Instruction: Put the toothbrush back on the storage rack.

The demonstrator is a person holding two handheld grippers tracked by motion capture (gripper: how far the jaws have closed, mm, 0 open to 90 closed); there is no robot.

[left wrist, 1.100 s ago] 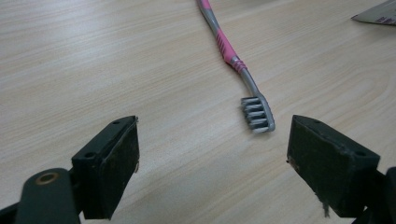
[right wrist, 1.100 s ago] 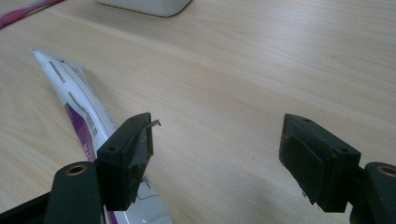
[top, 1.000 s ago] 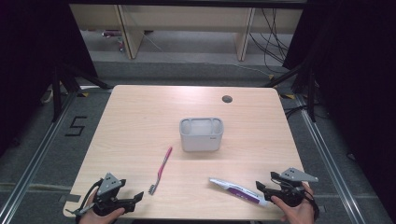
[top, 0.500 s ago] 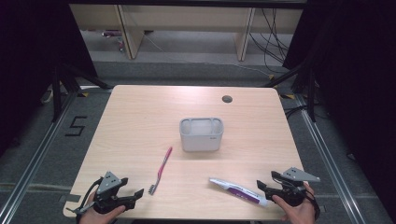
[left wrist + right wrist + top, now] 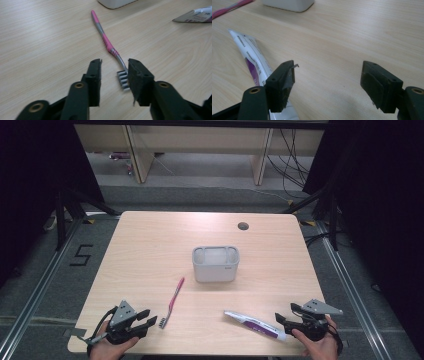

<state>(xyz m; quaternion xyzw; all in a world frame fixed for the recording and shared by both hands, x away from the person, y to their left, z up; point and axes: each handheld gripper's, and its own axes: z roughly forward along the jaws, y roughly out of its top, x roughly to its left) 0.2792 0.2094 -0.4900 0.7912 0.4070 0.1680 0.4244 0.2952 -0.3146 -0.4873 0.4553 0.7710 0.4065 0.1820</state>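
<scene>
A pink toothbrush [image 5: 172,301] lies on the wooden table [image 5: 150,250], bristle head toward me. My left gripper [image 5: 150,319] sits low at the front left, right at that head. In the left gripper view its jaws [image 5: 113,63] have just been closing; a gap remains, with the bristles [image 5: 123,79] against the inner side of the right jaw and the left jaw clear of them. A white and purple toothpaste tube [image 5: 255,324] lies at the front right. My right gripper [image 5: 282,315] stands open beside the tube's [image 5: 253,65] near end, nothing between its jaws [image 5: 329,66].
A grey plastic container [image 5: 215,263] with compartments stands at the table's middle. A round cable hole [image 5: 243,226] sits near the far edge. Shelving and cables lie beyond the table, on a dark floor.
The left gripper's jaws stand closer together than a second ago, with the hand almost in the same spot. The right gripper, toothbrush and tube have not moved.
</scene>
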